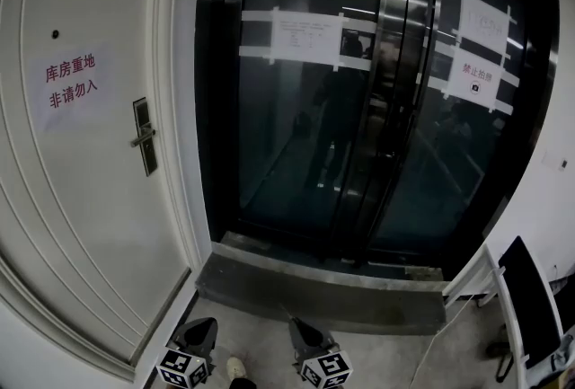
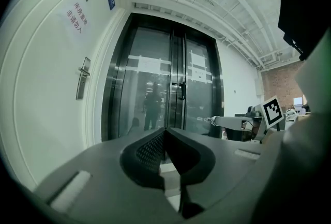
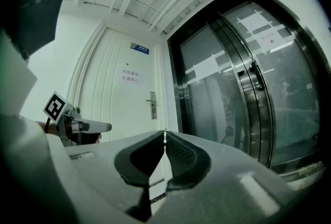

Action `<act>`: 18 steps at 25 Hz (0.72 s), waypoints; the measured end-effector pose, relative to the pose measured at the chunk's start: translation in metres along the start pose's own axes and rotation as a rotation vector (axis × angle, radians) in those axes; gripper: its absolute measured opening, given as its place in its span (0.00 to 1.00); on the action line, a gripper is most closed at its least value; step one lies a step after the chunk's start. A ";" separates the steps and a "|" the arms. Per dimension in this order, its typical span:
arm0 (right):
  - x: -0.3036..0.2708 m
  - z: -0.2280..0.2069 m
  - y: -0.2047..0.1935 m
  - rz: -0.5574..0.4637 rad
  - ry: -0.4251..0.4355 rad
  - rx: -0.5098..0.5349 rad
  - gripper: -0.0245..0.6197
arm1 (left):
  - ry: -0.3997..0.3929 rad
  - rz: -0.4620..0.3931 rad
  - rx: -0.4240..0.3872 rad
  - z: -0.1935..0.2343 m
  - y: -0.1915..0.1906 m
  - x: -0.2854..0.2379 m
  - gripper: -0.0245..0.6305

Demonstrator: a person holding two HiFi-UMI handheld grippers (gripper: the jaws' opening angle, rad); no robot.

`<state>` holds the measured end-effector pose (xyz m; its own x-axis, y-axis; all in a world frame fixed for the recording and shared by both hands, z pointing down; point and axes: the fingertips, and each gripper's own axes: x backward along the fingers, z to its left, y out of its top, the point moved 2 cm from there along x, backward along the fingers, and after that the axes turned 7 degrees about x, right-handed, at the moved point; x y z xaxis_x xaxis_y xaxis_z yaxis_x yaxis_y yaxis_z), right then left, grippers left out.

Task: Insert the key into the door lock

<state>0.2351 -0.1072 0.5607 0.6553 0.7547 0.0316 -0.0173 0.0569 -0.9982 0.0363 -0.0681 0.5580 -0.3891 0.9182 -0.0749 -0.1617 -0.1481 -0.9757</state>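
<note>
The door lock [image 1: 144,137], a dark plate with a lever handle, sits on the white door [image 1: 81,198] at the left. It also shows in the left gripper view as lock [image 2: 83,77] and in the right gripper view as lock [image 3: 152,105], small and far off. Both grippers are low at the bottom, well short of the door. My right gripper [image 1: 301,324] is shut on a thin metal key [image 2: 205,118], which sticks out of its tips; only a sliver of the key [image 3: 164,137] shows between its own jaws. My left gripper [image 1: 202,322] is shut with nothing in it.
Dark glass double doors [image 1: 359,109] with taped paper notices fill the middle, behind a raised stone threshold [image 1: 314,284]. A sign with red characters [image 1: 70,80] hangs on the white door. A black panel on a white frame [image 1: 530,306] stands at the right. A shoe [image 1: 235,369] is on the floor.
</note>
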 end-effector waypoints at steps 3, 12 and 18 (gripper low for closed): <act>-0.027 -0.016 -0.003 -0.001 -0.015 0.001 0.05 | 0.002 0.004 -0.002 0.024 -0.002 -0.024 0.04; -0.146 -0.043 0.014 -0.008 0.013 0.020 0.06 | 0.005 -0.009 0.015 0.111 0.026 -0.106 0.04; -0.234 -0.059 0.018 -0.031 0.051 0.053 0.06 | 0.031 -0.015 0.024 0.171 0.050 -0.143 0.04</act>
<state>0.1266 -0.3212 0.5324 0.6940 0.7176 0.0587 -0.0355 0.1156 -0.9927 -0.0709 -0.2700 0.5550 -0.3581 0.9313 -0.0669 -0.1888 -0.1424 -0.9716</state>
